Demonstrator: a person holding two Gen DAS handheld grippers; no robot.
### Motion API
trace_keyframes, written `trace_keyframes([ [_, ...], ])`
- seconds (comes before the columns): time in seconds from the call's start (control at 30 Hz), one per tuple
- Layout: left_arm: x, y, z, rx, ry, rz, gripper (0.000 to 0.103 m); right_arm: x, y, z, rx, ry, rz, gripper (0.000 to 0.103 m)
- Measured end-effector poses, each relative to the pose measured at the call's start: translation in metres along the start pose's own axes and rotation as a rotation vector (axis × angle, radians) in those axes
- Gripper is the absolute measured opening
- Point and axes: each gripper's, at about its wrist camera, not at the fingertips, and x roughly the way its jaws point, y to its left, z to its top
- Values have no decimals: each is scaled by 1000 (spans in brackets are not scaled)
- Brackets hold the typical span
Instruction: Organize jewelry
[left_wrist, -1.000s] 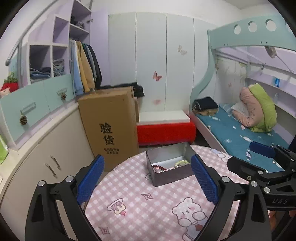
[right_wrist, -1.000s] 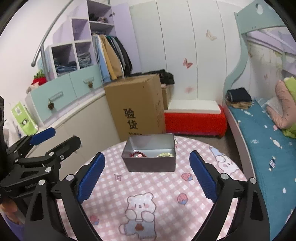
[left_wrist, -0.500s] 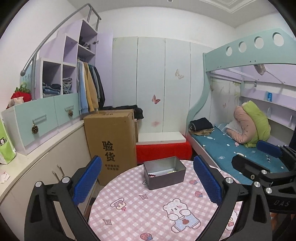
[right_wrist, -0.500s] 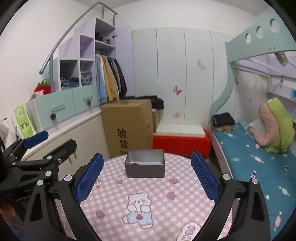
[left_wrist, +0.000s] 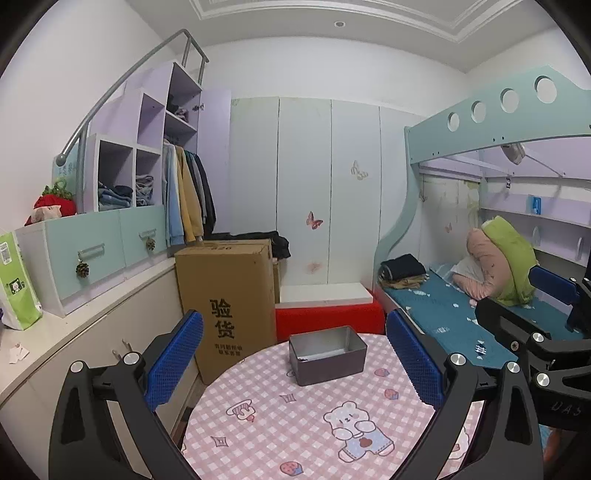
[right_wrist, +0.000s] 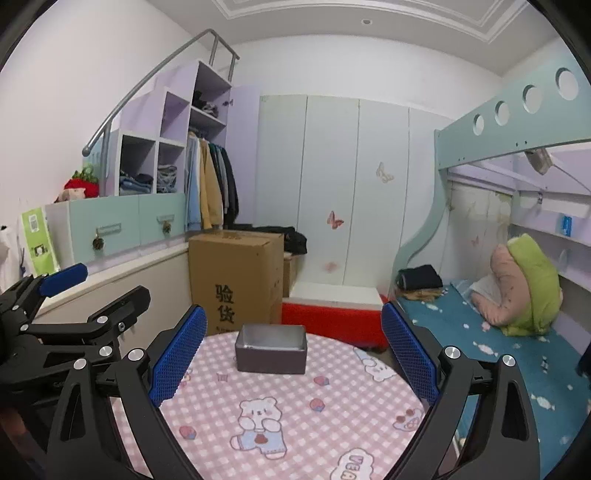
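Two grippers are held above the near part of a round desk (left_wrist: 295, 424) with a pink checked cloth, and both are wide open with nothing between their blue pads. The left gripper (left_wrist: 295, 365) has the tin (left_wrist: 327, 356) straight ahead of it, past its fingertips and well apart from them; the tin stands at the far edge of the desk, open at the top, and something small and dark lies on its floor, too small to tell what it is. The right gripper (right_wrist: 293, 363) has the same tin (right_wrist: 271, 349) ahead and a little to the left, also beyond its fingertips, but from this view the inside of the tin is not visible. Each gripper appears in the other's camera: the right one at the right side of the left view, the left one at the left side of the right view. Behind the tin stands a carton (left_wrist: 227, 299) on the floor, ahead and to the left of both grippers, and next to it a red box (left_wrist: 328, 319) with a white top. A bed (right_wrist: 517, 354) with blue sheet is to the right of the grippers.
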Motion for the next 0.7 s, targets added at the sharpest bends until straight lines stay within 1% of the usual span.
trace_keyframes([
  [0.17,0,-4,-2,22,-29,17,96,0,-6,-4,15,-18,-4,95],
  [0.3,1,-5,-2,16,-27,5,96,1,-7,-6,23,-25,1,95],
  [0.7,-2,-6,5,9,-62,-1,96,-3,-7,-2,21,-54,-7,95],
])
